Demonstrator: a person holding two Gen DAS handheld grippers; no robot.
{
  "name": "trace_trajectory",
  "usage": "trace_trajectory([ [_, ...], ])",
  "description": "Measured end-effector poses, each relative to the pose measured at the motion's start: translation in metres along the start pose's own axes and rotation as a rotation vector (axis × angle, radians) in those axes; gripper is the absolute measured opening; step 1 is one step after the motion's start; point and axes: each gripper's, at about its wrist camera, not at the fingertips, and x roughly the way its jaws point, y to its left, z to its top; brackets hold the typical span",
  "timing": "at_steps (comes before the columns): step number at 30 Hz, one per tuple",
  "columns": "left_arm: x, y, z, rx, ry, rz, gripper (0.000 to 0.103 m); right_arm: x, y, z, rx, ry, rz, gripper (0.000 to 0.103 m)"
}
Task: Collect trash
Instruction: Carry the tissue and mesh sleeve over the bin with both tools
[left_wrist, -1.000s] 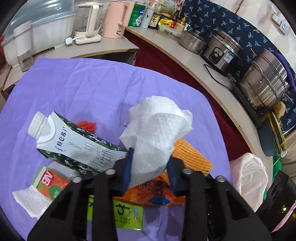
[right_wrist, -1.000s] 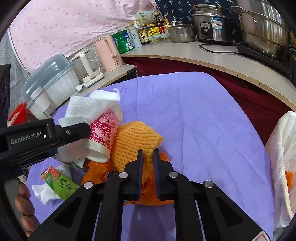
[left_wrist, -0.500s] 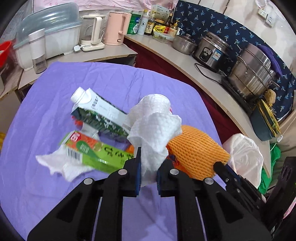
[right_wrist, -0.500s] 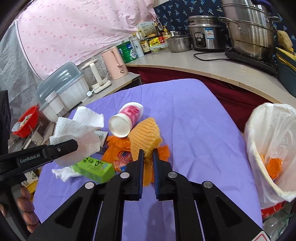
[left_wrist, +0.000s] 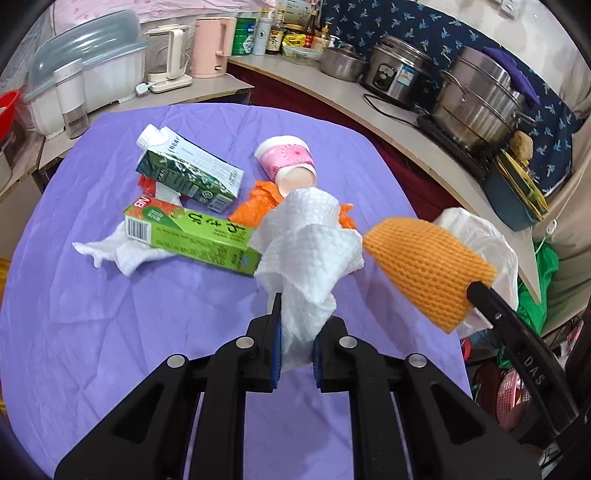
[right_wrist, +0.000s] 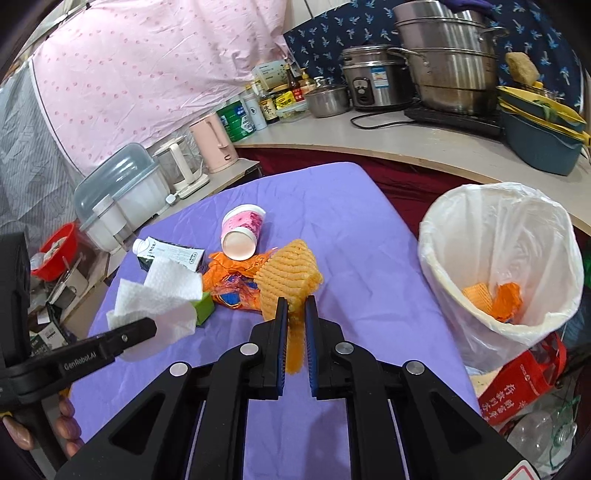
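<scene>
My left gripper (left_wrist: 297, 314) is shut on a crumpled white paper towel (left_wrist: 308, 240) and holds it above the purple table (left_wrist: 110, 314). My right gripper (right_wrist: 295, 310) is shut on an orange foam fruit net (right_wrist: 288, 277), also lifted; it shows in the left wrist view (left_wrist: 424, 266) too. On the table lie a pink paper cup (left_wrist: 286, 162), a green-white carton (left_wrist: 188, 173), a green box (left_wrist: 192, 232), an orange wrapper (left_wrist: 258, 206) and another white tissue (left_wrist: 118, 251). A white-lined trash bin (right_wrist: 506, 266) stands past the table's right edge, with orange scraps inside.
A curved counter (right_wrist: 406, 140) behind the table carries steel pots (right_wrist: 443, 55), a rice cooker (right_wrist: 373, 77), bottles and a pink kettle (right_wrist: 214, 147). A white lidded bin (left_wrist: 96, 74) stands at the back left. A red bag (right_wrist: 524, 380) lies below the trash bin.
Both grippers have risen and pulled back from the pile with the towel and the foam net. The right gripper has come nearer the trash bin, which shows more fully.
</scene>
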Motion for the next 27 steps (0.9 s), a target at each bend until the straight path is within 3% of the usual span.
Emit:
trace_trajectory([
  [10, -0.009, -0.030, -0.015, 0.053, 0.003, -0.025, 0.012, -0.032, -0.027, 0.001, 0.046, -0.052, -0.037, 0.009],
  [27, -0.013, -0.106, -0.004, 0.189, -0.031, -0.072, 0.012, -0.062, -0.075, 0.013, 0.118, -0.135, -0.096, 0.009],
])
